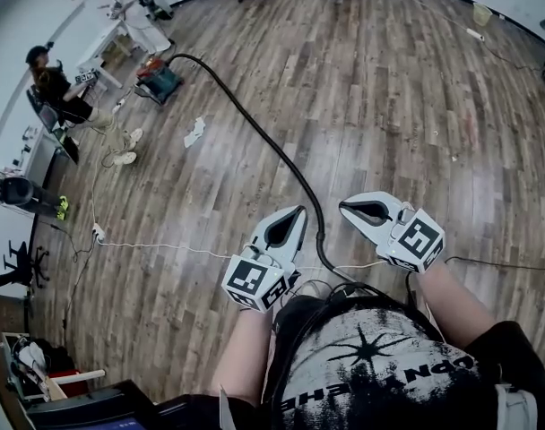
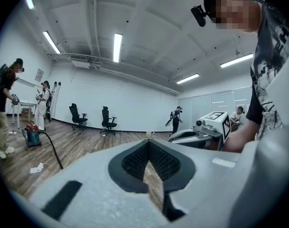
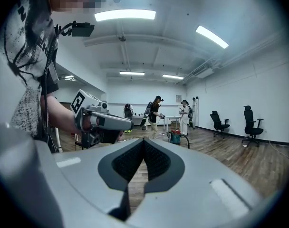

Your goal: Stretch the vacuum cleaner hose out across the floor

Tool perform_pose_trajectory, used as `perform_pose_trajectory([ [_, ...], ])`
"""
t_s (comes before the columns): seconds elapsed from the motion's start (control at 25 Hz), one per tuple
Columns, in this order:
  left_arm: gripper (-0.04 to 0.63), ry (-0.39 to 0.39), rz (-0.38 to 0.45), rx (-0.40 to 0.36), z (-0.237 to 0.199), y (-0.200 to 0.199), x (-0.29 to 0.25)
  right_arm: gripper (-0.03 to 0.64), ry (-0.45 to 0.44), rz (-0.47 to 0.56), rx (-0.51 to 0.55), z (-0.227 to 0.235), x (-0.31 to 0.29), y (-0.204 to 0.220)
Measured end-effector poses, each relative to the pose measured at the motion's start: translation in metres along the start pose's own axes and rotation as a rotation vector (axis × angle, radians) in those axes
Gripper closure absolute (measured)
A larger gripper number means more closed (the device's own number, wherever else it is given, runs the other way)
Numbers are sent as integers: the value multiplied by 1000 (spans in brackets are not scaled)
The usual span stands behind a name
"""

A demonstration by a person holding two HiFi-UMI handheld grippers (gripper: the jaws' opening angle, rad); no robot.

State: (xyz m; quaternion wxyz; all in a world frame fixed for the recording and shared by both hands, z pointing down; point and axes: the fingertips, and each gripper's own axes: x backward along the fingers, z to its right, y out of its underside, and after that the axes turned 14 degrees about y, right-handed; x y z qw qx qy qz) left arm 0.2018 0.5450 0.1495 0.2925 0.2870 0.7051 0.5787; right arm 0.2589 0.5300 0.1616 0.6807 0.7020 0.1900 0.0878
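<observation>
Black hose [image 1: 271, 144] snakes across wood-plank floor [image 1: 389, 106]; white walls [image 2: 135, 103].

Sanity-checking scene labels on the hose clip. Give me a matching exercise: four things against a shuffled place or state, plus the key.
Things:
1. vacuum cleaner
2. hose
3. white scrap
4. left gripper

Place or state:
A. shut, nothing between its jaws
B. lying on the floor, left of the hose in the head view and apart from it
C. at the far end of the room, close to a standing person
D. curving across the boards from the far end to just in front of the wearer

Pairs: 1-C, 2-D, 3-B, 4-A
</observation>
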Motion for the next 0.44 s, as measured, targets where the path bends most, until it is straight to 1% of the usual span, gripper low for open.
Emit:
perform_pose_trajectory([
  [0.44, 595, -22, 11, -7, 2, 1, 18, 611, 22, -3, 12, -7, 0, -3],
])
